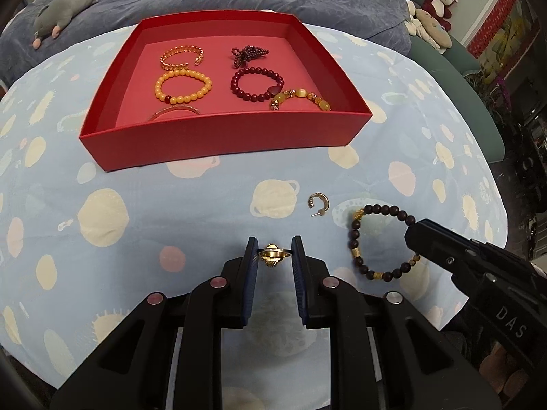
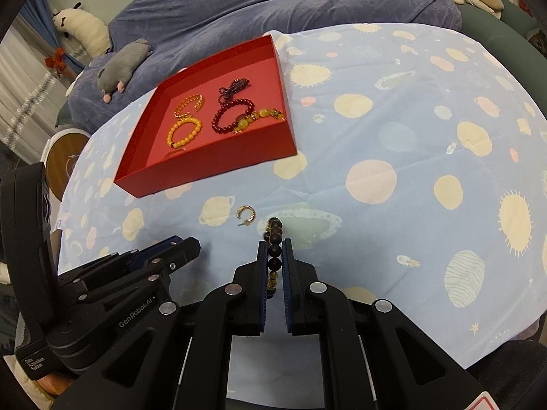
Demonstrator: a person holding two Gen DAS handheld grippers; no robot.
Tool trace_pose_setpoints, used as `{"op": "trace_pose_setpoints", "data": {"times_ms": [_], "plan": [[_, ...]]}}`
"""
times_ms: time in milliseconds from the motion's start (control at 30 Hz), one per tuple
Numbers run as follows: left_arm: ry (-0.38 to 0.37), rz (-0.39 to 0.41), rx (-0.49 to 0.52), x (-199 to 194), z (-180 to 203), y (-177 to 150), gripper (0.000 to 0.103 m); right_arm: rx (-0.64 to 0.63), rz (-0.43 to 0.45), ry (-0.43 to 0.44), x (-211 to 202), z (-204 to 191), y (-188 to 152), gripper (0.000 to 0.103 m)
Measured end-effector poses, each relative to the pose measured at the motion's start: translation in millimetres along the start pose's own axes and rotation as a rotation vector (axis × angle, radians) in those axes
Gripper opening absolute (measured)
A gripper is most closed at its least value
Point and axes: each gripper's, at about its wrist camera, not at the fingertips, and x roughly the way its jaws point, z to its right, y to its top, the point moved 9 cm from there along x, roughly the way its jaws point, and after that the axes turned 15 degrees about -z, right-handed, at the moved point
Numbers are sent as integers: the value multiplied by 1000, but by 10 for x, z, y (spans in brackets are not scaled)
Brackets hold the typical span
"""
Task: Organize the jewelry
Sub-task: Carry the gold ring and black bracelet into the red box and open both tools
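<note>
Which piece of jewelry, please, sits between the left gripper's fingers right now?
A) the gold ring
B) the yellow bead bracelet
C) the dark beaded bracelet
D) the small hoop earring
A: the gold ring sits between the left gripper fingers, above the tablecloth.

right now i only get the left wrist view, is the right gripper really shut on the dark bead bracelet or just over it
Observer: In the right wrist view, the right gripper is shut on the dark bead bracelet, with beads pinched between both pads.
Operator: anything past the table's left edge i can't see
Observer: Yes, a round wooden disc sits just off the tablecloth edge, beyond the left gripper.
</note>
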Motion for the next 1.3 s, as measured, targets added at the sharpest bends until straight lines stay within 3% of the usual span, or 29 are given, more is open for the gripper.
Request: {"op": "trace_pose_setpoints", "data": {"times_ms": [267, 433, 600, 900, 1100, 1233, 1300], "plan": [[-11, 57, -29, -523, -273, 335, 19, -102, 84, 43, -435, -485, 535, 8], [-2, 113, -19, -787, -475, 872, 19, -150, 129, 75, -559, -769, 1097, 8], [-11, 147, -23, -875, -683, 1554, 19, -186, 143, 71, -420, -989, 1713, 8], [19, 101, -33, -381, -966, 2366, 19, -144, 68, 78, 374, -952, 2541, 8], [29, 38, -46, 59, -1080, 2587, 19, -103, -12, 36, 917, -707, 2742, 8], [41, 12, -68, 243, -1159, 2649, 20, -66, -26, -12, 1063, -509, 2752, 10], [57, 22, -88, 239, -1203, 2644, 34, -53, -10, -21, 1012, -450, 2724, 16]]}}
